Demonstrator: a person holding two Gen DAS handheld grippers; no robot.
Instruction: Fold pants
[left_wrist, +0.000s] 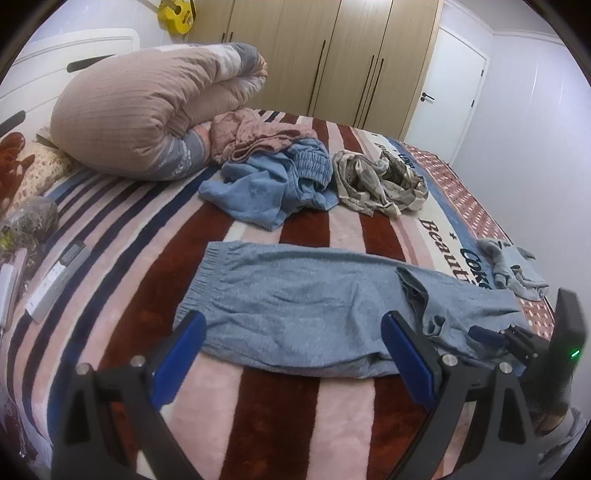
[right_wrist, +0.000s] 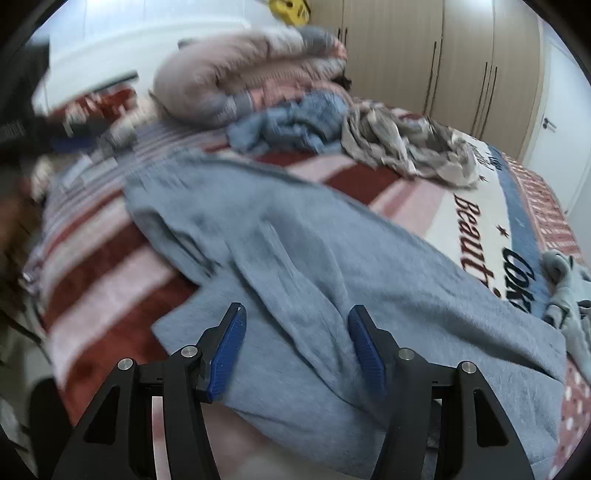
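We found the left hand-held gripper (left_wrist: 293, 334) spread wide, nothing between its fingers, poised over the near edge of the pants (left_wrist: 314, 306). The right hand-held gripper (right_wrist: 297, 325) stood partly spread above the cloth; a ridge of the fabric ran between its pads (right_wrist: 231, 341), but we saw no pinch. Its view was blurred.

The pants, grey, lay flat across the striped bed (left_wrist: 277, 413), waistband toward the left, one leg folded over. Beyond them we noted a blue garment (left_wrist: 269, 188) and a patterned one (left_wrist: 380, 184), both crumpled, just beside each other. A rolled quilt (left_wrist: 147, 110) sat at the headboard. A small grey garment (left_wrist: 513, 266) lay near the bed's right edge.
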